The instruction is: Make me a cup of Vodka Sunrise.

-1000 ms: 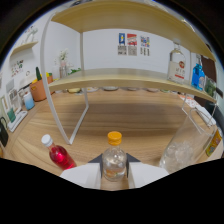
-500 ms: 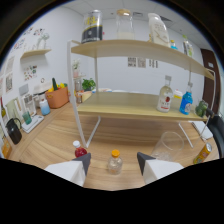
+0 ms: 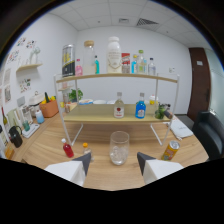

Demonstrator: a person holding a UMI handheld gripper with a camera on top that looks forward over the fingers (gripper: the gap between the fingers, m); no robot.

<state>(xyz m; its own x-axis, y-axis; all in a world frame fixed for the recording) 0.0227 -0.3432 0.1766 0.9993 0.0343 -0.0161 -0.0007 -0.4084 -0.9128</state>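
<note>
Tool (image 3: 114, 160) is pulled back and open now, empty; half a second ago it hung low near the orange-capped clear bottle (image 3: 85, 146). Clear glass tumbler (image 3: 119, 147) sits on the wooden desk (image 3: 100, 172) just ahead, probably empty, so pouring's next.

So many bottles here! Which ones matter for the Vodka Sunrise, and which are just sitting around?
For the drink:
glass, just ahead of the open gripper
red bottle
orange-capped bottle

Just about:
yellow can
blue bottle on shelf
potted plant
</note>
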